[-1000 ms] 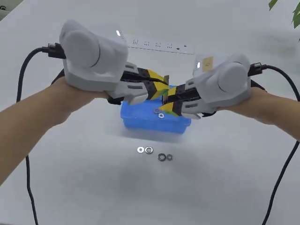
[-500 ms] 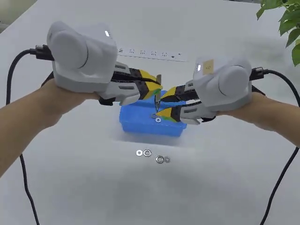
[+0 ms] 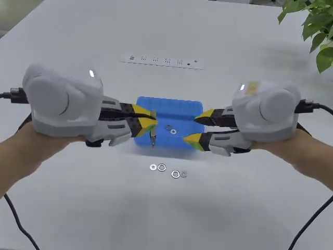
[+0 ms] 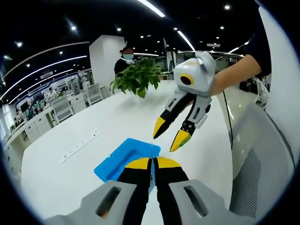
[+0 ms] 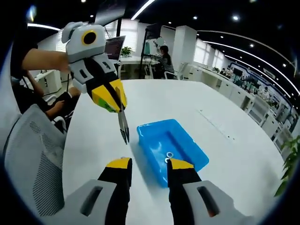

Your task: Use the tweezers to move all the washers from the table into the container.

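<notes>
My left gripper [image 3: 151, 121] is shut on slim metal tweezers [image 3: 153, 137], whose tips point down at the front left edge of the blue container [image 3: 183, 107]. Two washers [image 3: 170, 129] lie inside the container. Several more washers [image 3: 167, 170] lie in a row on the white table just in front of it. My right gripper [image 3: 199, 126] stands open and holds nothing, right of the container. In the right gripper view its own jaws [image 5: 150, 166] are spread, with the left gripper [image 5: 115, 96], tweezers [image 5: 123, 126] and container [image 5: 180, 138] ahead. The left gripper view has the shut jaws [image 4: 152, 163] on the tweezers [image 4: 152, 152].
A white power strip [image 3: 161, 61] lies on the table behind the container. Green plant leaves [image 3: 312, 26] hang over the far right corner. Black cables trail from both grippers. A mesh office chair [image 5: 33, 154] stands by the table's edge.
The two grippers, close together over the container a second ago, have drawn apart to its left and right. The tweezers went left with the left gripper. The head camera has shifted.
</notes>
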Available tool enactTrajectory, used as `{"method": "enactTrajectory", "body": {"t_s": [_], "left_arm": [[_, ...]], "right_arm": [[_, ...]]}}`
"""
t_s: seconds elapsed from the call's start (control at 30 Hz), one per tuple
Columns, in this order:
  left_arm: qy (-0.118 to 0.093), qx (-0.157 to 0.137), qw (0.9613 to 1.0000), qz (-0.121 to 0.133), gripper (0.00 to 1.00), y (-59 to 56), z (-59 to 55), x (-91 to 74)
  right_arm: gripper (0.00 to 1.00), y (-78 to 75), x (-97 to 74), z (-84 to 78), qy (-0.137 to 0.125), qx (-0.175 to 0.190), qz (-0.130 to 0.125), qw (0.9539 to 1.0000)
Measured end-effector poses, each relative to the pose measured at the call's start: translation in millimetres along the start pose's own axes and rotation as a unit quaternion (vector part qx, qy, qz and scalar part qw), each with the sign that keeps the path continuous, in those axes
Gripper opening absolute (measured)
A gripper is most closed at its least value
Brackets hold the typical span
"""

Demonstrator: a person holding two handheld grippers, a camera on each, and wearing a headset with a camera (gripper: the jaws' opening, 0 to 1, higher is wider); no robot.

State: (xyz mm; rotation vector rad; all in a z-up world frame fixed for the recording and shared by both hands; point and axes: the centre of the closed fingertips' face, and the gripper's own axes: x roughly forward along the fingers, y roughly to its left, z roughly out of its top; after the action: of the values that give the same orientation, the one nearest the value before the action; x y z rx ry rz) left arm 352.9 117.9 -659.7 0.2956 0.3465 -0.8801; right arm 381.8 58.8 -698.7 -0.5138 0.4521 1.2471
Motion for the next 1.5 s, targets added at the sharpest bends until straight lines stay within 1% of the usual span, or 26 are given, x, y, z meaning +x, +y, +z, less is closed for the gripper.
{"method": "enactTrajectory", "body": {"t_s": [0.07,0.13,0.17,0.2,0.23,0.3,0.33,0.4,0.47,0.53,0.63,0.7,0.8,0.87,1.07,1.13,1.23,1.33,1.5], "left_arm": [[0.001,-0.002,1.0000,0.000,0.06,-3.7,-5.8,-0.8],[-0.001,-0.010,0.9999,0.002,0.06,-7.5,-12.0,-1.1],[-0.009,-0.010,0.9999,0.003,0.06,-9.2,-12.8,-1.2],[-0.020,-0.018,0.9996,0.005,0.06,-10.8,-13.3,-1.1],[-0.020,-0.026,0.9994,0.008,0.06,-11.1,-15.2,-0.9],[-0.017,-0.021,0.9996,0.007,0.06,-14.0,-20.4,0.0],[-0.014,-0.020,0.9997,0.007,0.06,-15.0,-22.4,0.6],[-0.010,-0.017,0.9998,0.001,0.06,-17.0,-26.5,1.6],[-0.012,-0.017,0.9998,-0.001,0.06,-17.0,-28.6,2.0],[-0.025,-0.015,0.9996,-0.005,0.06,-17.8,-27.5,3.0],[-0.031,-0.013,0.9994,-0.012,0.06,-19.7,-26.8,4.9],[-0.032,-0.010,0.9993,-0.018,0.06,-20.8,-29.3,7.2],[-0.030,-0.012,0.9993,-0.020,0.06,-19.9,-34.1,9.4],[-0.033,-0.015,0.9992,-0.019,0.06,-18.9,-35.2,9.8],[-0.043,-0.014,0.9987,-0.025,0.06,-22.2,-33.5,11.4],[-0.043,-0.013,0.9986,-0.029,0.06,-23.6,-33.8,12.8],[-0.041,-0.008,0.9987,-0.028,0.06,-24.1,-35.7,15.1],[-0.042,-0.006,0.9987,-0.029,0.06,-25.2,-36.5,16.7],[-0.042,-0.010,0.9987,-0.028,0.06,-24.0,-38.9,18.5]], "right_arm": [[0.33,3.6,-2.8,-6.2,0.002,0.010,-0.001,0.9999],[0.33,0.8,-5.6,-9.8,-0.009,0.026,-0.016,0.9995],[0.34,2.0,-6.7,-12.2,-0.012,0.039,-0.014,0.9991],[0.36,3.1,-7.7,-16.4,-0.013,0.058,-0.013,0.9981],[0.37,3.2,-8.6,-21.4,-0.012,0.062,-0.015,0.9979],[0.40,6.0,-9.5,-29.9,-0.004,0.066,-0.014,0.9977],[0.42,8.0,-10.1,-36.7,0.003,0.068,-0.014,0.9976],[0.44,10.5,-10.8,-44.2,0.010,0.071,-0.012,0.9974],[0.46,13.8,-11.5,-50.7,0.014,0.076,-0.010,0.9970],[0.49,18.5,-11.9,-55.8,0.015,0.083,-0.006,0.9964],[0.52,22.0,-12.1,-58.3,0.008,0.100,-0.006,0.9949],[0.54,24.4,-12.3,-59.4,0.003,0.110,-0.005,0.9939],[0.59,27.5,-12.0,-63.5,0.006,0.113,-0.004,0.9936],[0.62,29.3,-12.2,-66.8,0.010,0.110,-0.004,0.9939],[0.71,39.8,-13.0,-76.7,0.018,0.117,0.007,0.9929],[0.71,44.6,-12.4,-78.6,0.018,0.120,0.013,0.9925],[0.70,48.9,-11.5,-79.9,0.018,0.123,0.018,0.9921],[0.70,49.5,-11.3,-81.5,0.019,0.126,0.019,0.9916],[0.69,48.6,-11.9,-82.0,0.017,0.132,0.019,0.9909]]}}
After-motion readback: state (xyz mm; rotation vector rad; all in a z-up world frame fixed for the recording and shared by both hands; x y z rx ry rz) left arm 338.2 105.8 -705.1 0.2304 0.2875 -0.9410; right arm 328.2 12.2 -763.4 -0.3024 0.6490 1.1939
